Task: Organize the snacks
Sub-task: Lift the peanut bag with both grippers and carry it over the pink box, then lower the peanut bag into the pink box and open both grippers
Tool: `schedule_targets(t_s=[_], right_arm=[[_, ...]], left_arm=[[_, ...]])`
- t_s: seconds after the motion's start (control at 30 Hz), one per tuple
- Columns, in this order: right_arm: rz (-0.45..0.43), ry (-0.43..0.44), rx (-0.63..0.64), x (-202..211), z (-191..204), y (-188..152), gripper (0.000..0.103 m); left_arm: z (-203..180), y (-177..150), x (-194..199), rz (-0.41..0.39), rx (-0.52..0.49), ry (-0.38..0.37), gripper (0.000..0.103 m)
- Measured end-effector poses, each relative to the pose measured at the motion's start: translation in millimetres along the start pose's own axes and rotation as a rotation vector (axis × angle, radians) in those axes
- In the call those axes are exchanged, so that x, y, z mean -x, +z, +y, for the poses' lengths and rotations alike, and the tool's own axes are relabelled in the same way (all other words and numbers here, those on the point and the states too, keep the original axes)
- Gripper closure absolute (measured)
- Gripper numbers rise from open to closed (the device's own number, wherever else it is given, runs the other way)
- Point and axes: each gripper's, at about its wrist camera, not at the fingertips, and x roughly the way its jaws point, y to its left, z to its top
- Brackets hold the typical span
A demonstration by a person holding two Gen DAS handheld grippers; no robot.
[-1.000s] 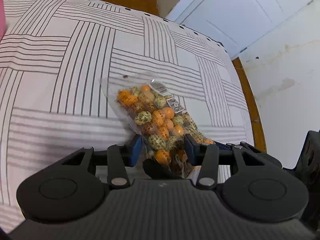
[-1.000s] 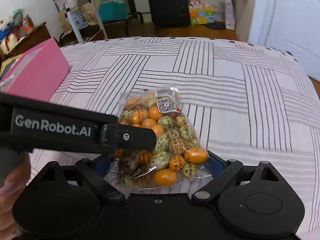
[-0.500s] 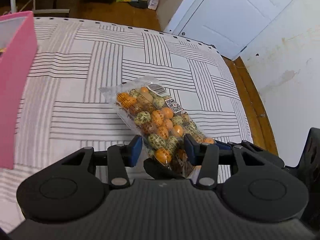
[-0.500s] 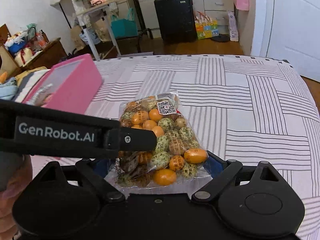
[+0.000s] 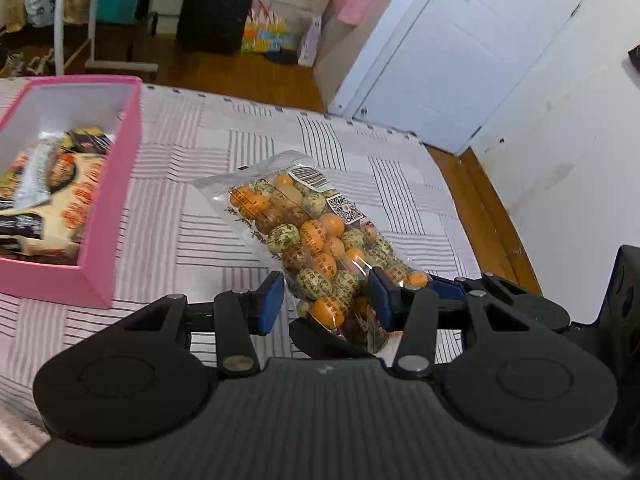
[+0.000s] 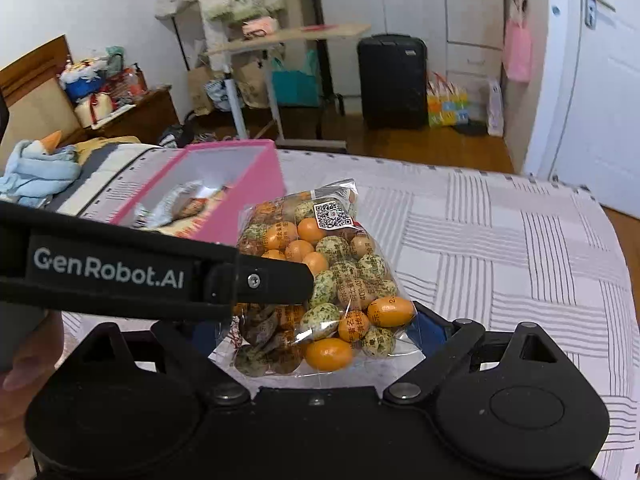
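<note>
A clear bag of orange and green speckled candies (image 5: 316, 240) is held up above the striped bed cover. My left gripper (image 5: 326, 300) has its blue pads on either side of the bag's near end and is shut on it. My right gripper (image 6: 320, 332) is also shut on the same bag (image 6: 320, 276), its pads at the bag's lower corners. The left gripper's black finger crosses the right wrist view in front of the bag. An open pink box (image 5: 120, 184) with several snack packets stands to the left, also seen in the right wrist view (image 6: 256, 184).
The bed cover (image 5: 200, 248) has a white and grey striped weave pattern. Its edge falls off to a wooden floor (image 5: 492, 216) on the right. A white door (image 5: 460, 60) and a black suitcase (image 6: 392, 80) stand beyond the bed. Bedding lies at the far left (image 6: 36, 168).
Both grippers have lifted the bag and tilted up, bringing the pink box and the room into view. The bag is now nearer the pink box.
</note>
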Motion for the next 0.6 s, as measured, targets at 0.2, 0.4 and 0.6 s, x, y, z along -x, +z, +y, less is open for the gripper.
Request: schedule_targets(t_s=[0.2,0.4,0.6], right_arm=[[-0.035,0.034,0.049,-4,42,21,0.008],[-0.027,0.077,0.090,-28,84,41,0.008],[-0.010,0.085,0.132,-62,118,61,0.008]], left_arm=[[31,7,42,-0.064,0.019,0.020,0.058],[78,15,66,-0.108,0.061,0.063,0.058],[132,29,72,-0.134,0.095,0.073,0.058]])
